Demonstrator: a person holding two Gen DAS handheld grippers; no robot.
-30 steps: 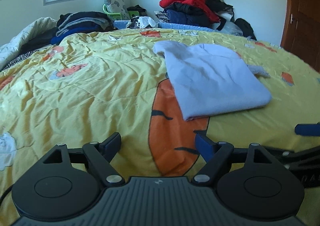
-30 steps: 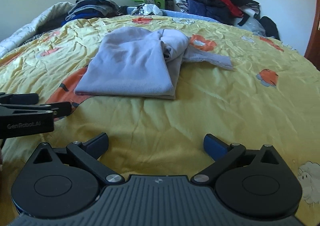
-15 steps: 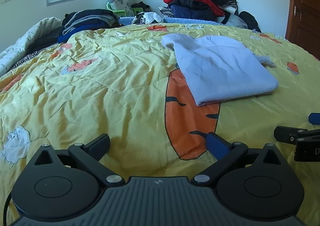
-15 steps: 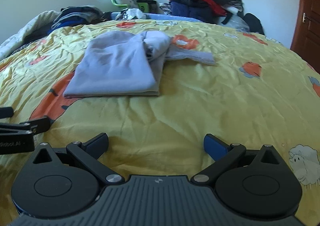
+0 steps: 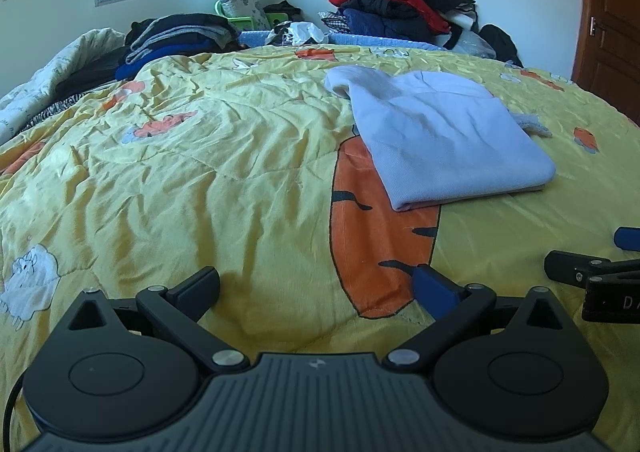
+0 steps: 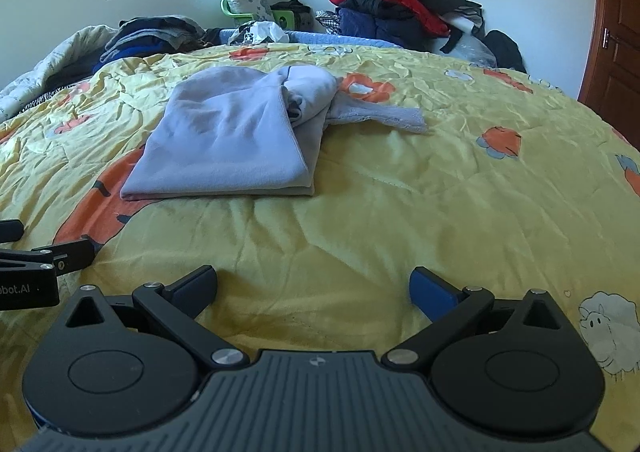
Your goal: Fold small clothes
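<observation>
folded pale blue garment [image 6: 224,140] lying near the middle of the yellow quilt [image 6: 400,220], left gripper [image 5: 316,284] and right gripper [image 6: 314,284] both spread apart, holding nothing, over bare quilt near its front edge

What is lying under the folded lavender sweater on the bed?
The sweater lies on the yellow quilt, partly covering its orange carrot print. Anything else beneath it is hidden by the fabric.
</observation>
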